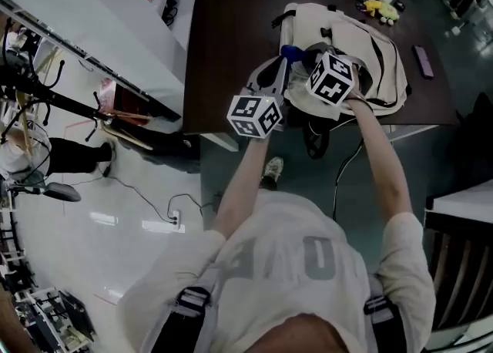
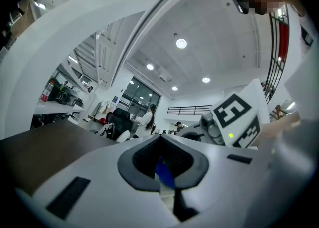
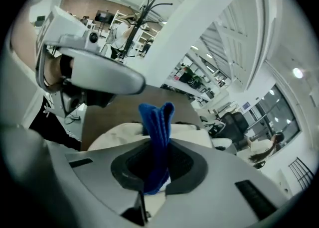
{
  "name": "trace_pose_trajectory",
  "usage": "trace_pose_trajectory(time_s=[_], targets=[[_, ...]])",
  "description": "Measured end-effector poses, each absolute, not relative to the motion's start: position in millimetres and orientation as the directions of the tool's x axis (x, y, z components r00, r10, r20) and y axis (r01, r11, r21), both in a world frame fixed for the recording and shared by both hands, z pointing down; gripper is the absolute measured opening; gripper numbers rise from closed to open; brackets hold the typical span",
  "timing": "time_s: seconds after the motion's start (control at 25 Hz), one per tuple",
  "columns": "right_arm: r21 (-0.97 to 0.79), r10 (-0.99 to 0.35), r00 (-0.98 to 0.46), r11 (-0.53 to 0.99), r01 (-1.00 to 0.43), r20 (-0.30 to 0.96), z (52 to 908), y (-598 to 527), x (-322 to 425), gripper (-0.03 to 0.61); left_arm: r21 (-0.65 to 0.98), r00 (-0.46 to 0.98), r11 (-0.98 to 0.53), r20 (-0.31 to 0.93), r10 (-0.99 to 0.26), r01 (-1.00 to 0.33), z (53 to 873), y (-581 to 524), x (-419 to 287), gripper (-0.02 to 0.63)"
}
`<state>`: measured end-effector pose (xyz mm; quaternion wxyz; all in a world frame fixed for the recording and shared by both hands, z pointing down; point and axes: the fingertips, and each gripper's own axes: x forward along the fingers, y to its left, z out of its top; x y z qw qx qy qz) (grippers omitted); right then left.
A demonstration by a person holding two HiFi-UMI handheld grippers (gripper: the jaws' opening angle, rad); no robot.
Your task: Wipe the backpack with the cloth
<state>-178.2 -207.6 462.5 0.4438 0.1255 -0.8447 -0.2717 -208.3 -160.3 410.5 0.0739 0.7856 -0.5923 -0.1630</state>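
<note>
A cream backpack (image 1: pixel 381 58) lies on a dark brown table (image 1: pixel 231 43). Both grippers hover over its near end. My right gripper (image 1: pixel 306 57) is shut on a blue cloth (image 1: pixel 291 52), which sticks up out of its jaws in the right gripper view, cloth (image 3: pixel 157 122) over backpack (image 3: pixel 117 132). My left gripper (image 1: pixel 276 68) sits just left of it, its jaws closed on a thin blue sliver of cloth (image 2: pixel 162 171). The right gripper's marker cube (image 2: pixel 239 117) shows beside it in the left gripper view. The left gripper's body (image 3: pixel 94 72) appears at the upper left in the right gripper view.
A yellow and white toy (image 1: pixel 383 5) lies at the table's far right, a small dark flat object (image 1: pixel 422 60) beside the backpack. White desks (image 1: pixel 115 28) stand left of the table. A dark chair (image 1: pixel 458 267) is at my right. Cables cross the floor.
</note>
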Motion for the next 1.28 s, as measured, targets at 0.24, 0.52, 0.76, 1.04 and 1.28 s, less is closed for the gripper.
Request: trace_pose_trajectory(time_s=[0.24,0.52,0.76,1.04,1.28], targets=[[0.656,-0.591,-0.537,0.750,-0.090,0.602,394,-332,-184,0.041,0.304,0.326,-0.370,-0.186,-0.927,-0.878,386,-243,-219,0.002],[0.655,-0.629,-0.449,0.747,-0.119,0.635,398,-431,-171,0.041,0.327,0.393,-0.418,-0.145,-0.908,-0.847,396,-296,-211,0.002],[0.590,-0.553,-0.409,0.806,-0.042,0.726,461,-470,-174,0.041,0.327,0.381,-0.385,-0.080,-0.921,-0.863,419,-311,-203,0.002],[0.580,-0.523,-0.416,0.814,0.014,0.744,489,-469,-181,0.041,0.330,0.338,-0.333,-0.046,-0.940,-0.883,430,-317,-210,0.002],[0.597,-0.525,-0.412,0.800,0.062,0.745,486,-439,-178,0.041,0.342,0.325,-0.335,-0.088,-0.942,-0.878,425,-309,-215,0.002]])
